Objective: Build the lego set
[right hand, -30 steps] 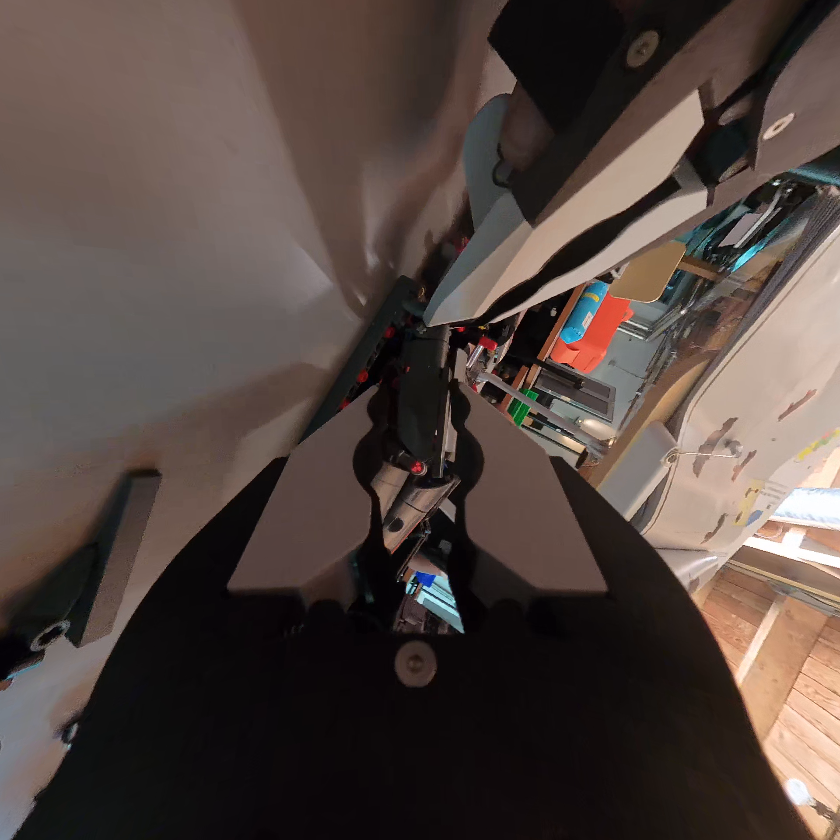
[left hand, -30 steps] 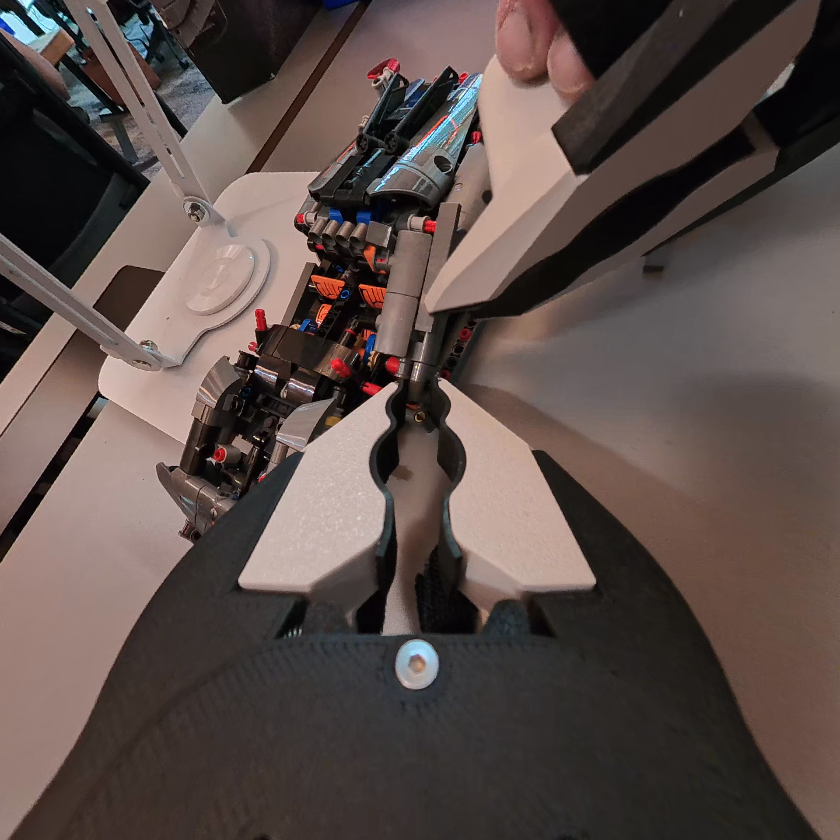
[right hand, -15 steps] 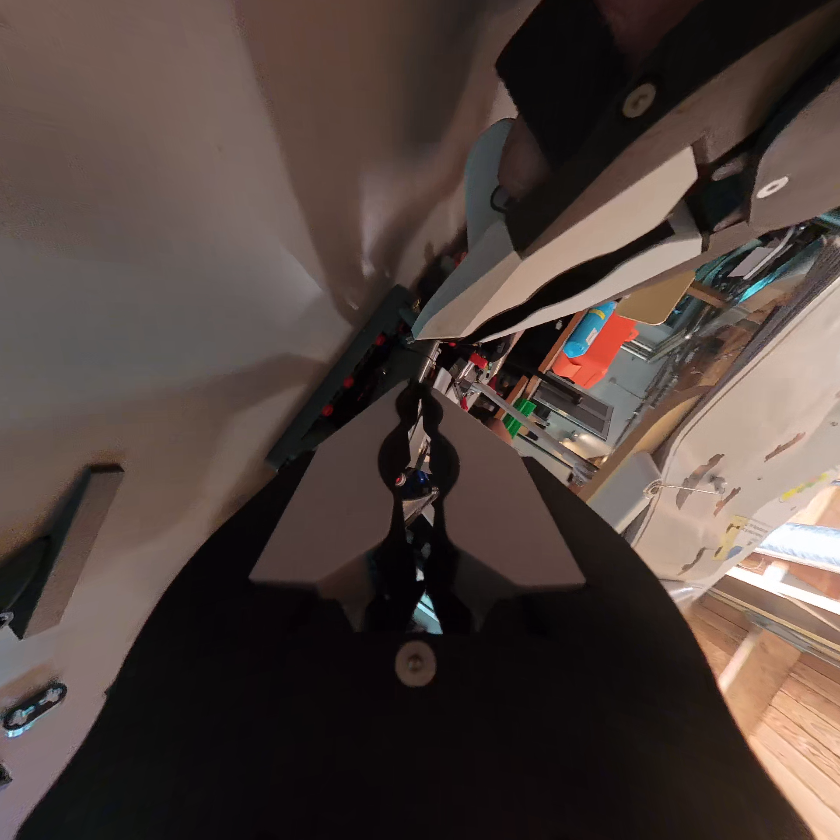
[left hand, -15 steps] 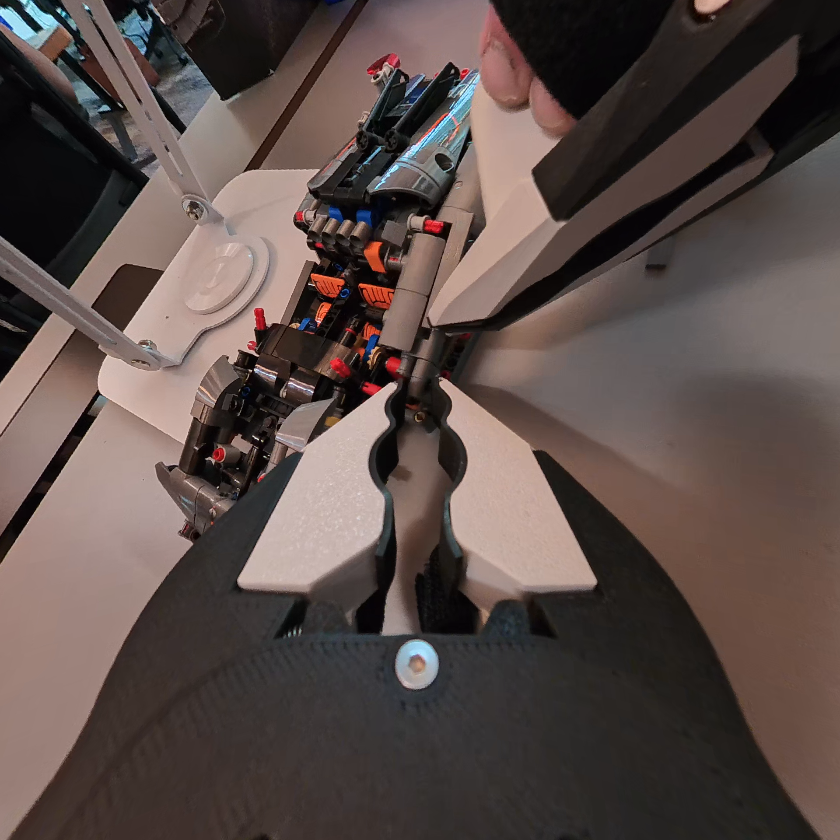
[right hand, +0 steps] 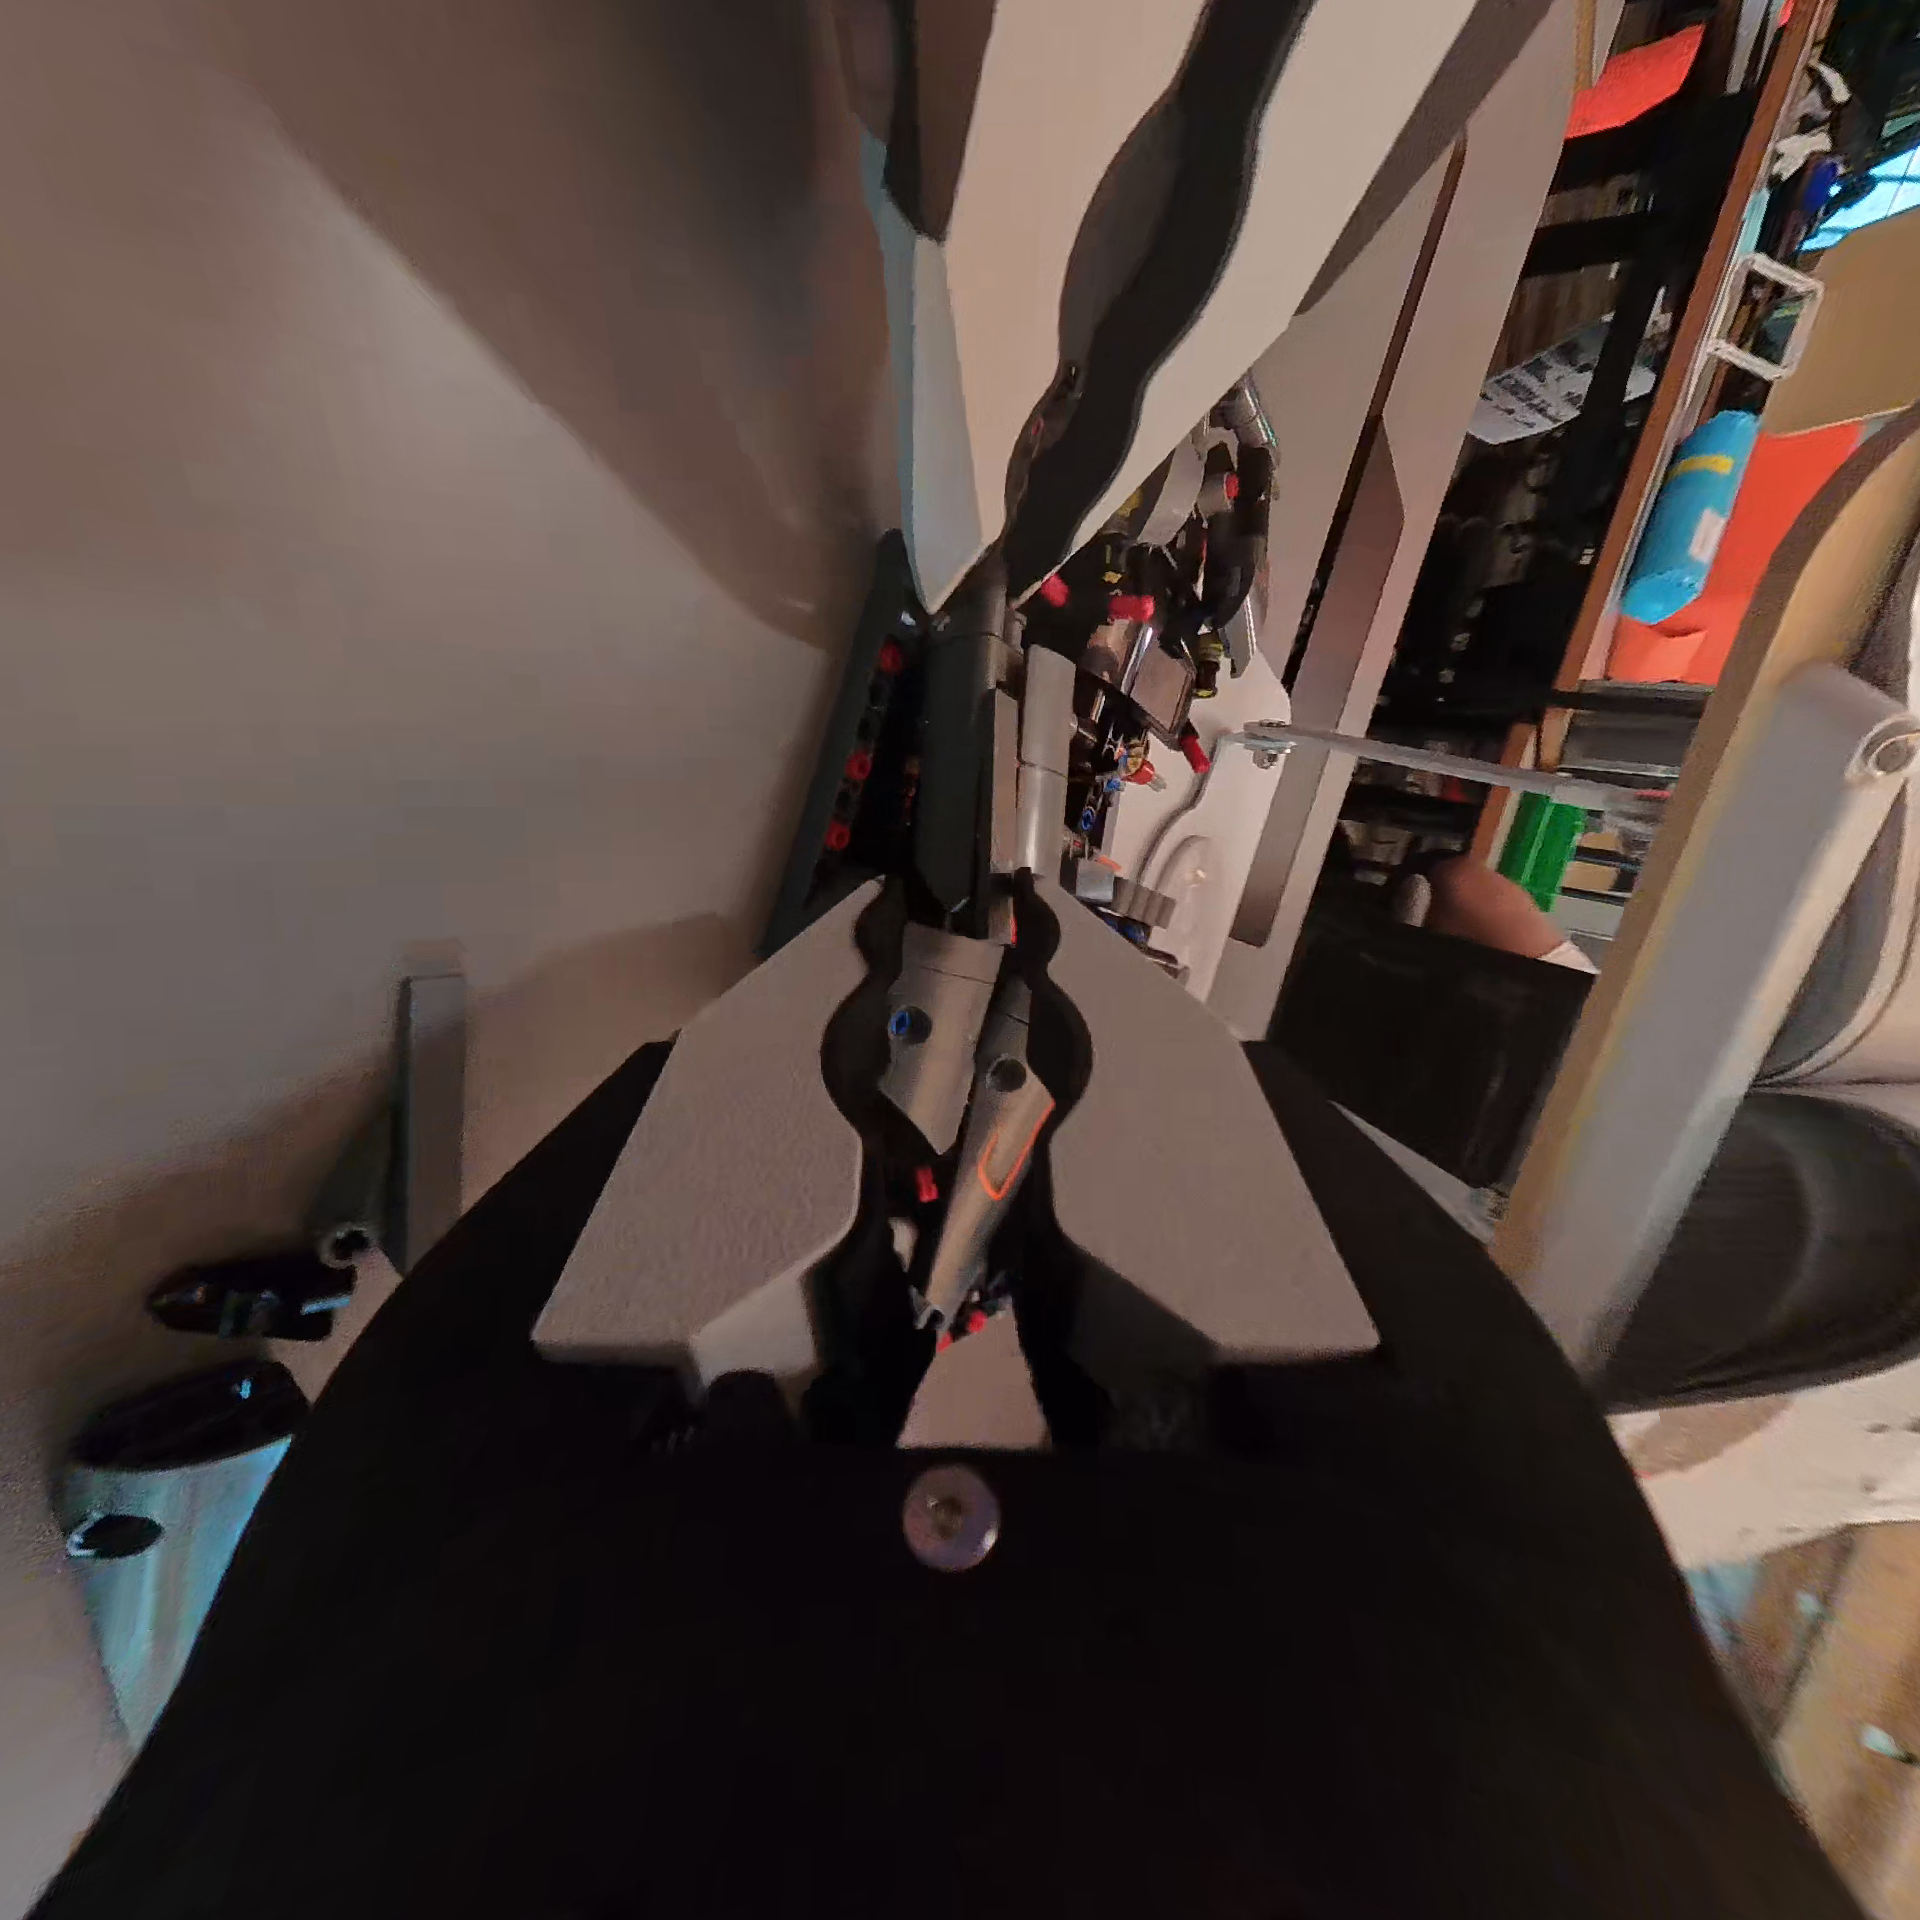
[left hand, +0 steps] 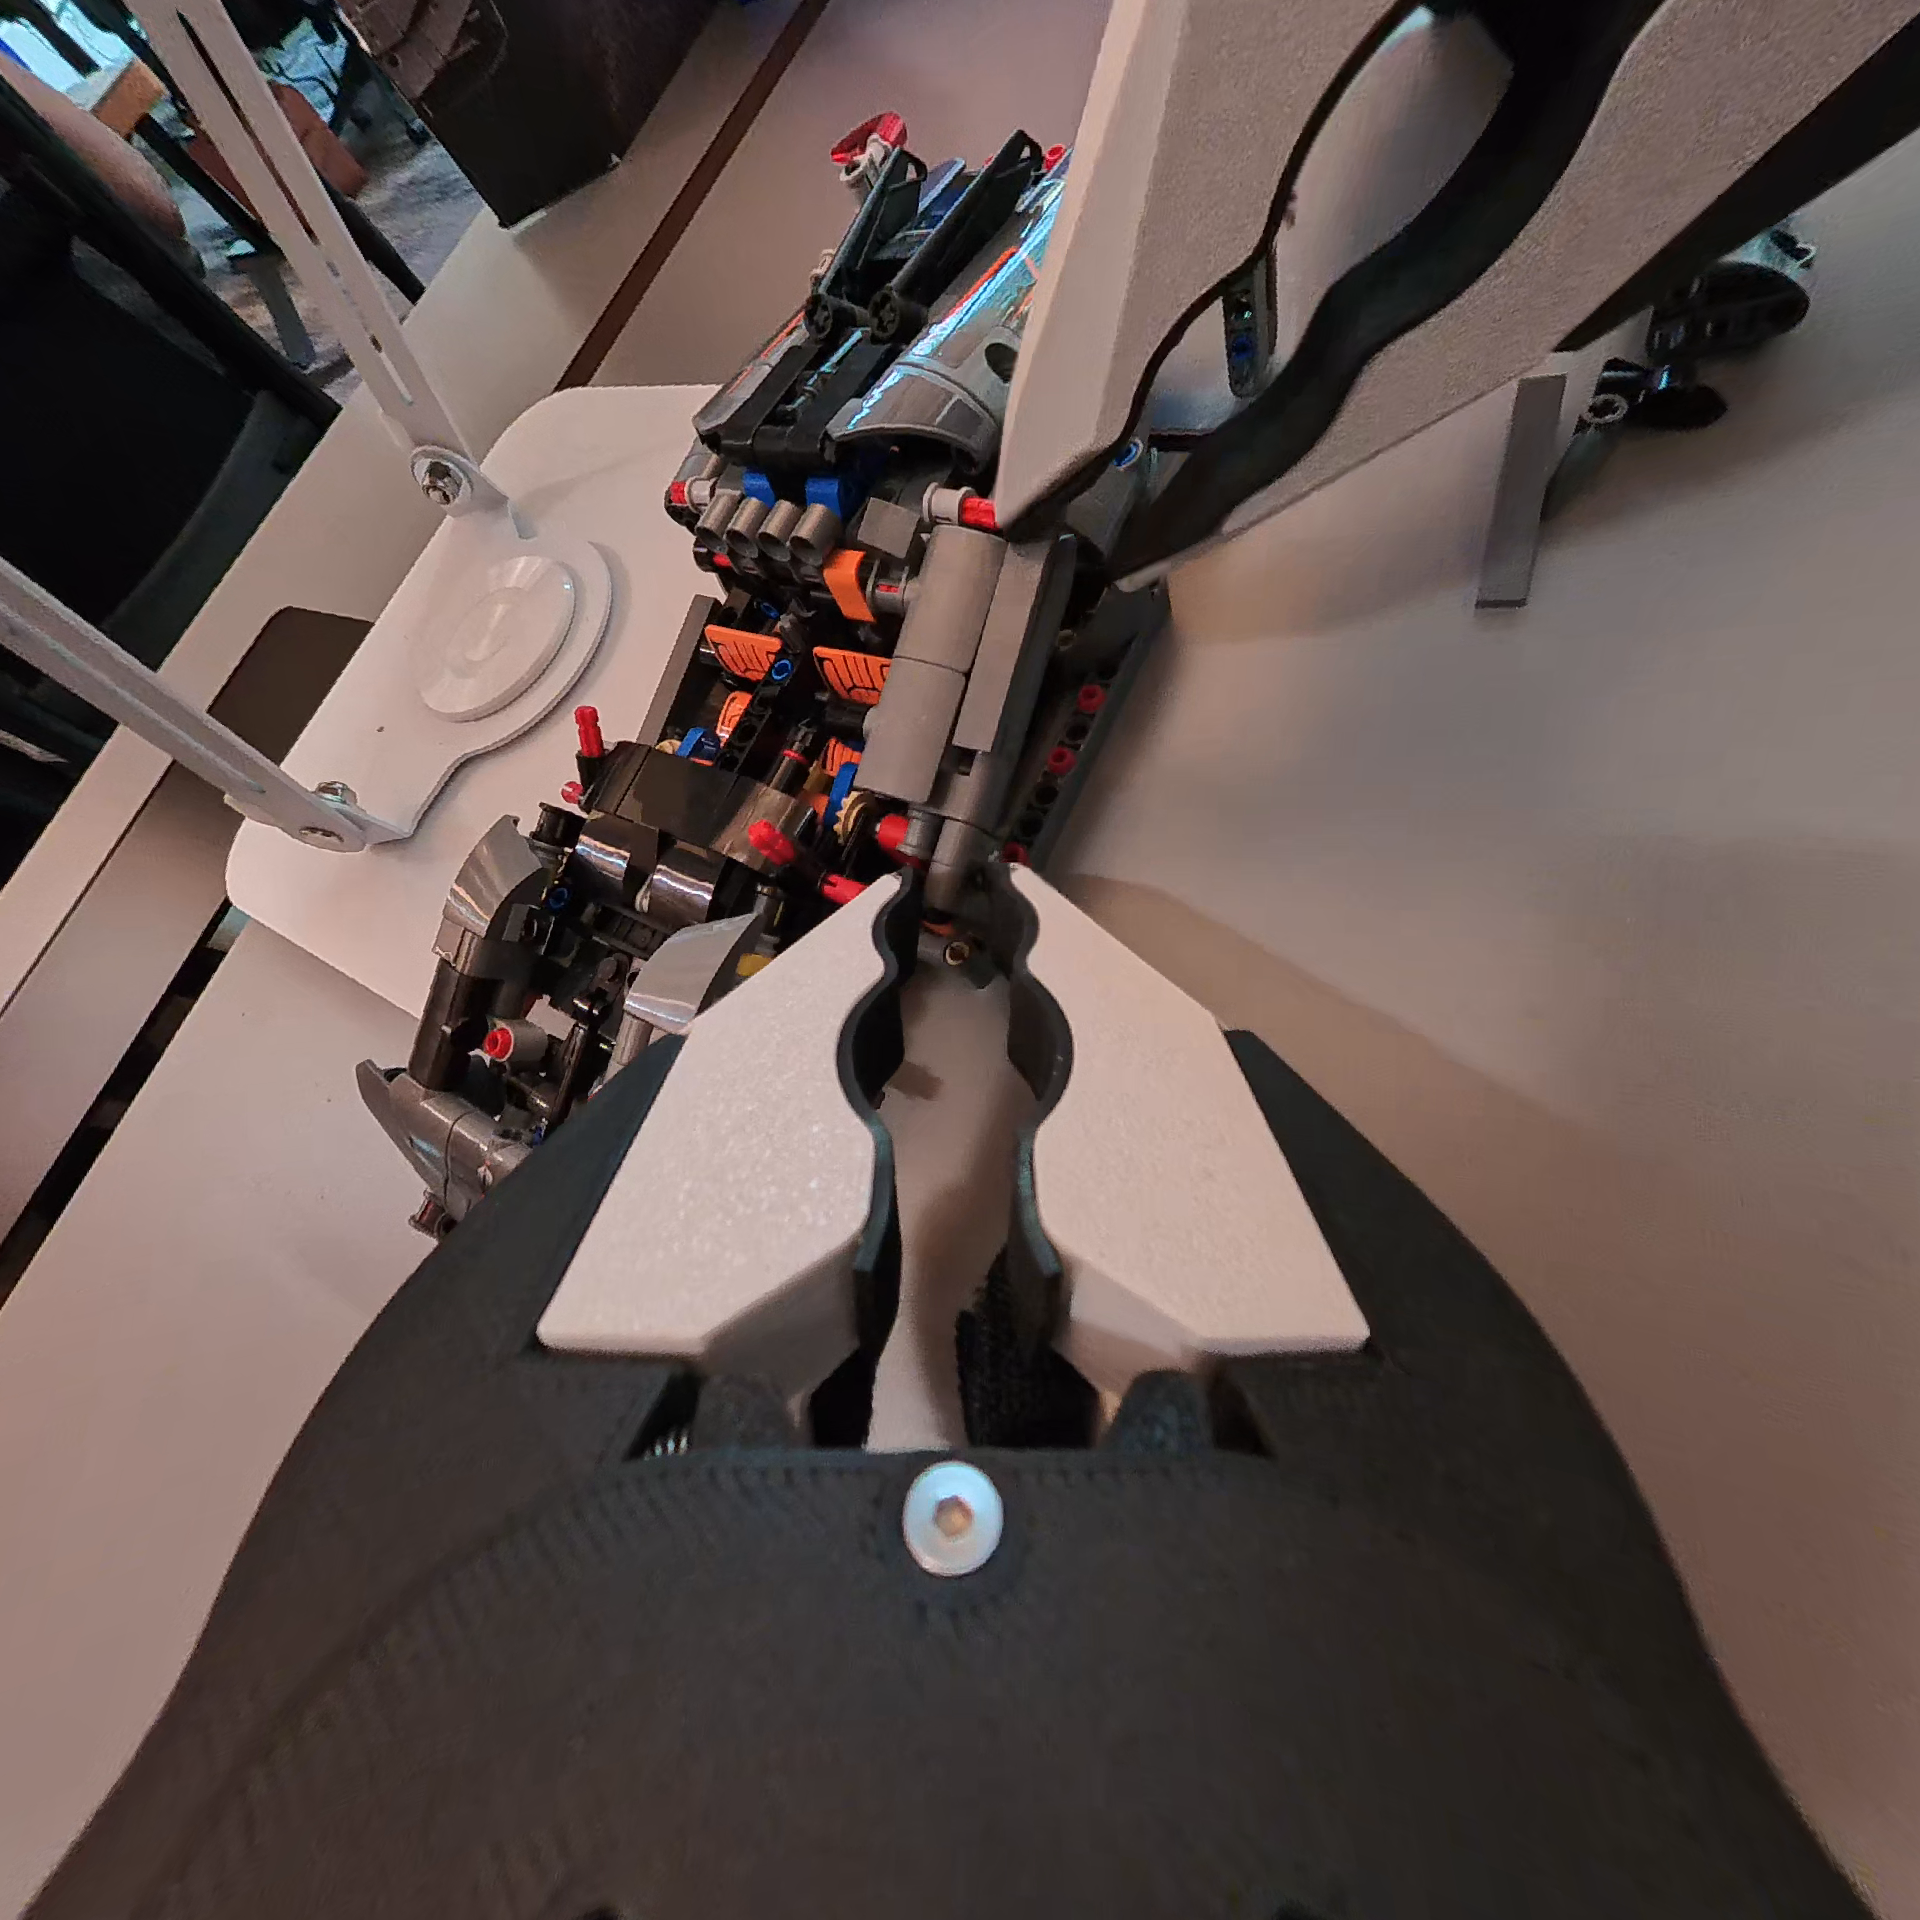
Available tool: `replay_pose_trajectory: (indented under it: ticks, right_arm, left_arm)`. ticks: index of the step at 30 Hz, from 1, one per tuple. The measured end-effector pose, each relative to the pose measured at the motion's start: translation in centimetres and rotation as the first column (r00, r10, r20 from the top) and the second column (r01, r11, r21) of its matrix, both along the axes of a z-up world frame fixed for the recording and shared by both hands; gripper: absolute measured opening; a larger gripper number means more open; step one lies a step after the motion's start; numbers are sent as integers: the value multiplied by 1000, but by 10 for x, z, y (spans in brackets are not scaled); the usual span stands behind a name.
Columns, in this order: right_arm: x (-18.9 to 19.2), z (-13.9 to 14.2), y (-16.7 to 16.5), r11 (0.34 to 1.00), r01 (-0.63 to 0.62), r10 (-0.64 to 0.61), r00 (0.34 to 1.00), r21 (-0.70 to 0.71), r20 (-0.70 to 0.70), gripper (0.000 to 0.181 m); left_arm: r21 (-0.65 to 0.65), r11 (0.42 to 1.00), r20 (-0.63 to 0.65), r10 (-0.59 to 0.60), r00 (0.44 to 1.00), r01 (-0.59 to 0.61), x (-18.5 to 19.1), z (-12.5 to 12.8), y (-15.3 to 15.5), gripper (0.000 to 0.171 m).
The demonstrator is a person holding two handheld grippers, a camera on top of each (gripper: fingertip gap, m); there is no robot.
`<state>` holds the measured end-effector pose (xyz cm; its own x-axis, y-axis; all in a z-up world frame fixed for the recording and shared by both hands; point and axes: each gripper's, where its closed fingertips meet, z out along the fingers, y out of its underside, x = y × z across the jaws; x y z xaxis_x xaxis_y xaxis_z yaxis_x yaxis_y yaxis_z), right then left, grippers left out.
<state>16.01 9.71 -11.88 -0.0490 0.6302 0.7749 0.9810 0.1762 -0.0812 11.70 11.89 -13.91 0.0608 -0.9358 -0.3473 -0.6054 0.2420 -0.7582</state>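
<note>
Evidently mid-build: lego model [left hand: 821, 665] held at both ends on the table [left hand: 1507, 987].

Left wrist view: left gripper [left hand: 951, 914] clamped on the model's near grey beam; right gripper [left hand: 1081, 520] pinching the far end of the same side. Chassis, orange seats, dark body panels already assembled. Lamp base [left hand: 499, 634] just beside.
Right wrist view: right gripper [right hand: 961, 914] closed on a grey side panel of the model [right hand: 956, 769]. Loose parts [right hand: 239, 1299] lying unfitted on the table, so some assembly judged outstanding.
</note>
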Motion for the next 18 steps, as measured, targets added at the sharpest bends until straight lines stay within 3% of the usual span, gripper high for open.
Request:
replay_pose_trajectory:
  ticks: [7, 13, 18]
  right_arm:
    - [-9, 6, 7, 983, 92, -121, 976, -157, -183, 27]
    - [-1, -2, -1, 996, -60, 52, 992, 71, 116, 25]
    - [3, -6, 6, 970, -117, 70, 974, 213, 214, 26]
  left_arm:
    - [4, 1000, -9, -3, 1000, 3, 1, -2, -1, 14]
    - [-13, 1000, -7, -5, 1000, 4, 1, -2, 0, 13]
    - [-13, 1000, -6, -5, 1000, 5, 1, -2, -1, 13]
